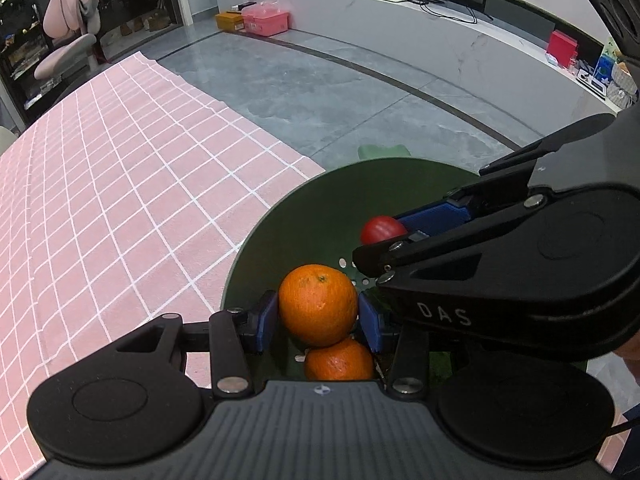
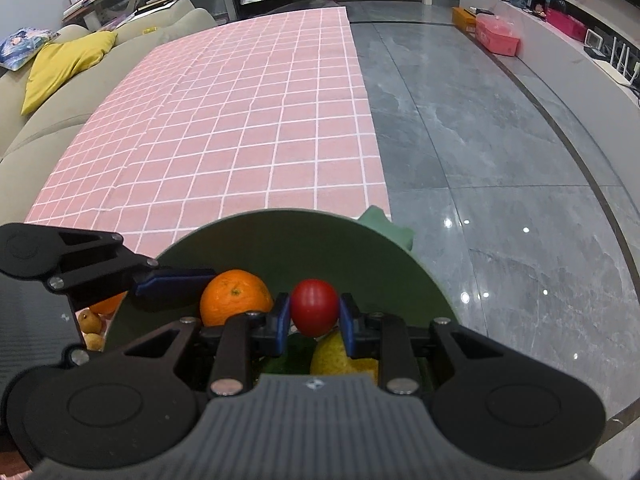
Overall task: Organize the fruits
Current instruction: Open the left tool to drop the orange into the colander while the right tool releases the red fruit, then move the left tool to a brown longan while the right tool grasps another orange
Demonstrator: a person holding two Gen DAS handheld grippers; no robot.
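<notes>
Orange [image 1: 318,305] is clamped in left tongs [image 1: 318,316], tomato [image 2: 314,307] in right tongs [image 2: 314,316]; both should be lowered gently into bowl [image 2: 280,236] below, w/o squeezing.

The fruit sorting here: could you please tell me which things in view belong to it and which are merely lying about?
Part of the job:
- left gripper, shut on the orange
- right gripper, shut on the red fruit
- green bowl
- second orange and yellow fruit below

Just lying about:
- pink grid mat
- yellow cushion
- pink storage box
- pink chair
</notes>
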